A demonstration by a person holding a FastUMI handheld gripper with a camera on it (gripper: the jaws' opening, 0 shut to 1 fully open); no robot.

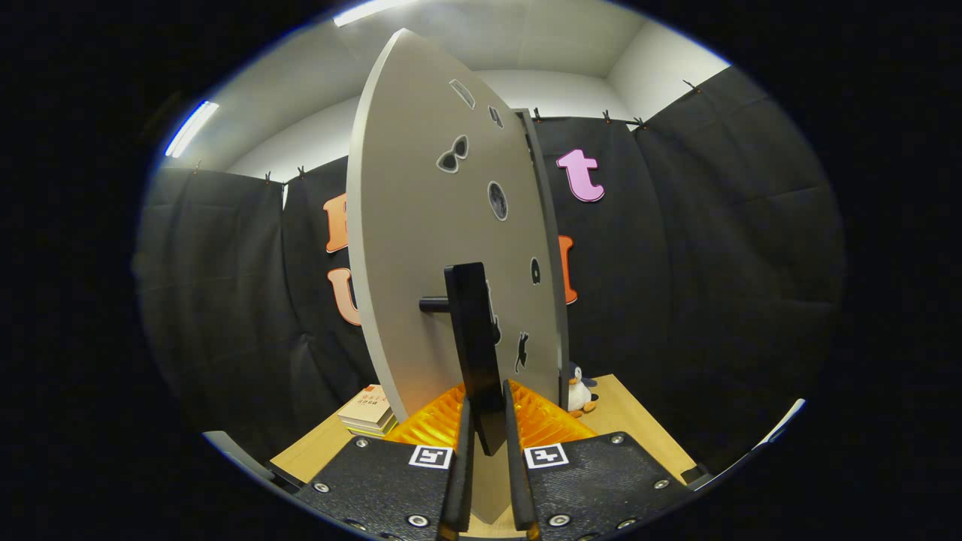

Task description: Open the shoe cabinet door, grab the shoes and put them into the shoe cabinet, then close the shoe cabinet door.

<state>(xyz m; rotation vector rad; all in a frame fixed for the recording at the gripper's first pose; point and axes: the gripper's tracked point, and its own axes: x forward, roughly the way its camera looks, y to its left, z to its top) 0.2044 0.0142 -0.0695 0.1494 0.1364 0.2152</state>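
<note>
The shoe cabinet door (421, 248) is a pale grey panel with several small dark stickers, standing edge-on right ahead of me. Its black bar handle (475, 338) juts from the door on a short round post. My gripper (486, 409) is shut on the lower part of that handle, one finger on each side. The door fills the middle of the view and hides the cabinet's inside. No shoes can be seen.
A wooden table (639, 421) lies beneath. A small stack of books (368, 412) sits left of the door. A plush penguin (580, 392) stands right of the door near the black cloth wall.
</note>
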